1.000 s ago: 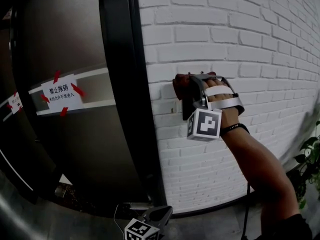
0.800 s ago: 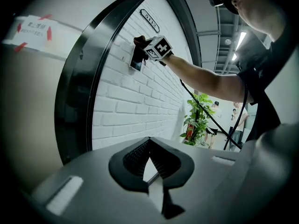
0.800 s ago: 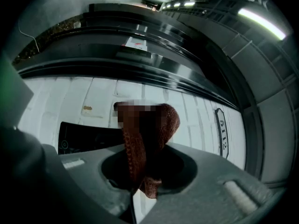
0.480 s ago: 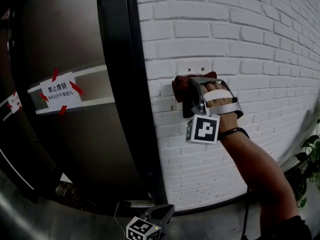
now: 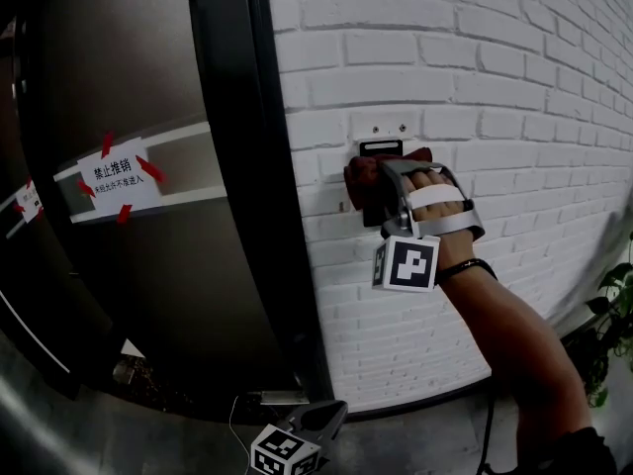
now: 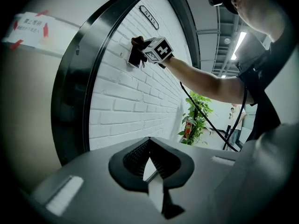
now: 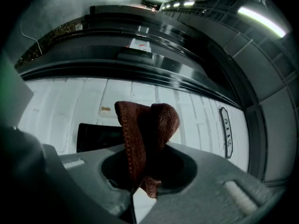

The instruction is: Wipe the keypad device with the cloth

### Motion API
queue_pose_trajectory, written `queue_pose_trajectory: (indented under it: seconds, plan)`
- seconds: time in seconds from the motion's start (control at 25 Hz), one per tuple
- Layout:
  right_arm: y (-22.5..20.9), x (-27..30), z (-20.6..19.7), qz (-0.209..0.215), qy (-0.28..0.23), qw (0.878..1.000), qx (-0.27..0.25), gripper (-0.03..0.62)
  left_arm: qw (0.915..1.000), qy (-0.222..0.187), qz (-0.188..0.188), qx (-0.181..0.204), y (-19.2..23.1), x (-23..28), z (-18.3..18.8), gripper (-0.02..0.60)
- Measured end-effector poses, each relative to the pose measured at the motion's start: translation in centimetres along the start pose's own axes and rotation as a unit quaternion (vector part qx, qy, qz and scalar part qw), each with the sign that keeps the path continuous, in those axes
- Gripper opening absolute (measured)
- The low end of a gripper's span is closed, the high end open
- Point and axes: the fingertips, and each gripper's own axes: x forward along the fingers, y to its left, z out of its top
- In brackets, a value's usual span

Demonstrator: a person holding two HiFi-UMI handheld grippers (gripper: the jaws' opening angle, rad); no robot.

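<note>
A black keypad device (image 5: 381, 148) is fixed to the white brick wall (image 5: 514, 117). My right gripper (image 5: 374, 181) is shut on a dark red cloth (image 5: 360, 178) and presses it against the device, so that only the device's top edge shows above the cloth. In the right gripper view the cloth (image 7: 145, 129) bunches up from the jaws, with the keypad device (image 7: 96, 136) to its left. My left gripper (image 5: 297, 445) hangs low by the floor, away from the wall, and its jaws are shut on nothing. From there I see the cloth (image 6: 137, 41) and the right gripper's marker cube (image 6: 158, 50).
A thick dark door frame (image 5: 242, 166) runs left of the device. The metal door carries a taped paper sign (image 5: 119, 178). A potted plant (image 5: 613, 334) stands at the far right, and a cable (image 6: 201, 108) hangs from the right arm. A number plate (image 7: 225, 132) sits higher on the wall.
My right gripper has slid the cloth down over the keypad device, and the device's top edge now shows above it. The left gripper has stayed low.
</note>
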Motion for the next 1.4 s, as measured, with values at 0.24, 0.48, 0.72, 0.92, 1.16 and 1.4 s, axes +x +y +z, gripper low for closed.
queue_pose_trajectory:
  seconds: [0.24, 0.48, 0.72, 0.92, 1.16, 1.4]
  plan:
    - [1.2, -0.5, -0.2, 0.007, -0.004, 1.000, -0.001, 0.048, 1.0000, 0.001, -0.001, -0.001, 0.1, 0.2, 0.0, 0.017]
    - [2.1, -0.9, 0.0, 0.011, -0.007, 1.000, 0.008, 0.048, 1.0000, 0.000, -0.002, -0.002, 0.1, 0.3, 0.1, 0.017]
    - [3.6, -1.6, -0.1, 0.022, -0.009, 1.000, 0.009, 0.048, 1.0000, 0.002, -0.004, -0.002, 0.2, 0.5, 0.0, 0.017]
    - [5.3, -2.1, -0.1, 0.036, -0.008, 0.999, 0.002, 0.048, 1.0000, 0.003, -0.004, -0.002, 0.2, 0.6, 0.0, 0.017]
    - [7.0, -2.9, 0.1, 0.054, -0.012, 0.998, 0.013, 0.048, 1.0000, 0.004, -0.005, -0.003, 0.0, 0.7, 0.0, 0.017]
    - [8.1, -3.3, -0.2, 0.061, -0.008, 0.998, 0.015, 0.048, 1.0000, 0.006, -0.005, -0.003, 0.0, 0.7, -0.2, 0.017]
